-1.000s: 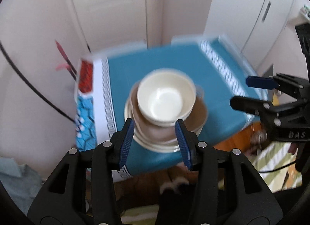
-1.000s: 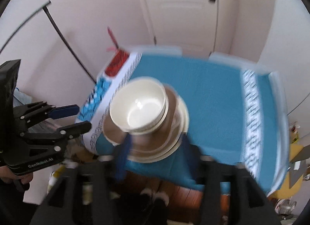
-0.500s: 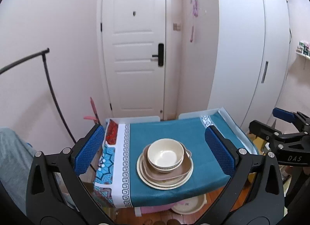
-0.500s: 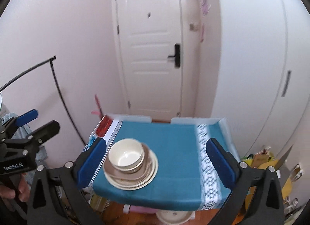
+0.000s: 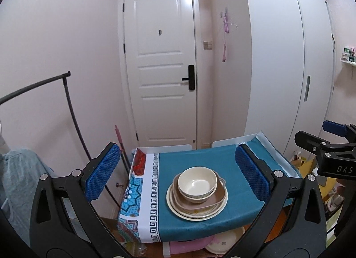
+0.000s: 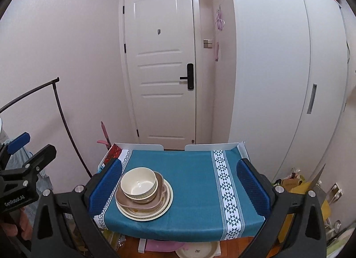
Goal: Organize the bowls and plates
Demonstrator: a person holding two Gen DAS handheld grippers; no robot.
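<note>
A stack of dishes sits on a small table with a teal cloth (image 5: 200, 158). On top is a cream bowl (image 5: 197, 183), under it a brown plate (image 5: 213, 201), and at the bottom cream plates (image 5: 178, 208). The same cream bowl (image 6: 138, 182) and stack show in the right wrist view, on the teal cloth (image 6: 189, 180) at its left side. My left gripper (image 5: 178, 175) is open and empty, held back from the table. My right gripper (image 6: 178, 185) is open and empty too. The right gripper also shows at the right edge of the left wrist view (image 5: 329, 140).
A white door (image 5: 162, 75) stands behind the table, a white wardrobe (image 5: 289, 69) to the right. A black rack pole (image 5: 73, 120) curves at the left. A cream dish (image 6: 195, 252) and a pink item (image 6: 162, 246) lie under the table. Clutter lies on the floor at right.
Both grippers have pulled back and up from close over the dish stack, and both have opened wide. The stack has stayed in place on the table.
</note>
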